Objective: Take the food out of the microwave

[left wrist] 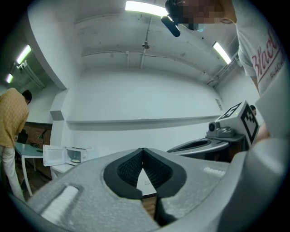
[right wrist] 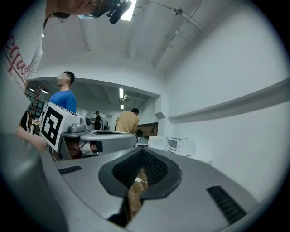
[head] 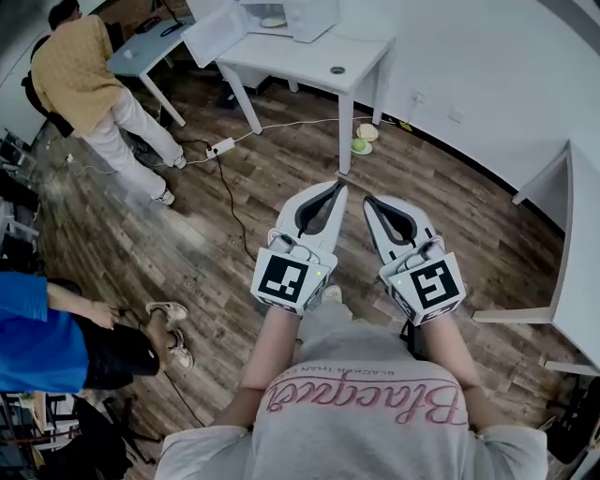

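The white microwave [head: 281, 17] stands with its door open on a white table [head: 319, 58] far ahead, and a plate of food [head: 274, 21] shows inside it. Both grippers are held side by side at waist height above the wooden floor, well short of that table. My left gripper [head: 339, 187] is shut with nothing between its jaws, and my right gripper [head: 367, 201] is shut and empty too. In the left gripper view the microwave [left wrist: 68, 155] is small at the left, beyond the shut left gripper [left wrist: 143, 150]. In the right gripper view the microwave [right wrist: 179, 146] lies ahead, beyond the shut right gripper [right wrist: 142, 150].
A person in a yellow shirt [head: 80, 66] stands at the far left by a grey desk [head: 150, 47]. Another person in blue [head: 37, 337] sits at the near left. A power strip [head: 221, 147] and cables lie on the floor. Another white table [head: 572, 244] stands at the right.
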A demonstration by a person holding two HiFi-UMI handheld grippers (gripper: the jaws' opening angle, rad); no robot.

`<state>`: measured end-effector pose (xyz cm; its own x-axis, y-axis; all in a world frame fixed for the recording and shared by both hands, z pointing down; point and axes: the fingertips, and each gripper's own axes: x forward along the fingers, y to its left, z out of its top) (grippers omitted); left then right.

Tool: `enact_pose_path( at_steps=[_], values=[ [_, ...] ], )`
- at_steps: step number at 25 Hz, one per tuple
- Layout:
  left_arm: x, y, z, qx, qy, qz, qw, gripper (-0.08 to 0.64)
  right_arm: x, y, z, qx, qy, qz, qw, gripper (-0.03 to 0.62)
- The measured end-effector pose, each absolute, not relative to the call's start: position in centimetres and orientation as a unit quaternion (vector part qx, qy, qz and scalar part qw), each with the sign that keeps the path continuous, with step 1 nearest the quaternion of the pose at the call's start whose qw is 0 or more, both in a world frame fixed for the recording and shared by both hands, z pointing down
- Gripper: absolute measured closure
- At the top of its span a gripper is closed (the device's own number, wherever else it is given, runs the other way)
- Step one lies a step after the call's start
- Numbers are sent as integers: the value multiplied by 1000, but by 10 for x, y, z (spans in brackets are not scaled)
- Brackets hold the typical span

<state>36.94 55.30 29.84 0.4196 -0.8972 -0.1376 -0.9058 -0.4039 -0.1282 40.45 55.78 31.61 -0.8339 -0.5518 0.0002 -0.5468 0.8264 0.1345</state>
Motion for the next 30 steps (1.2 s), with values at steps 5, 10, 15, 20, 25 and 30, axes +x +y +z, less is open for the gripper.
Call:
enact_pose_path(
  at_steps=[5,10,15,20,25,30],
  values=[
    [327,510,295,-835,543,29,86,555,363,515,310,289,-954,-71,20,583],
    [302,477,297,-837,540,36,79,555,335,483,309,290,-954,-77,24,583],
    [287,450,300,-836,542,39,73,555,321,458,312,287,-954,-78,27,583],
    [273,426,307,-833,548,33,69,555,308,428,319,285,-956,-61,27,583],
    [251,392,307,-825,560,27,67,555,286,392,320,271,-961,-57,26,583],
    [230,354,308,-818,572,24,64,555,265,356,321,253,-965,-61,28,583]
  ],
)
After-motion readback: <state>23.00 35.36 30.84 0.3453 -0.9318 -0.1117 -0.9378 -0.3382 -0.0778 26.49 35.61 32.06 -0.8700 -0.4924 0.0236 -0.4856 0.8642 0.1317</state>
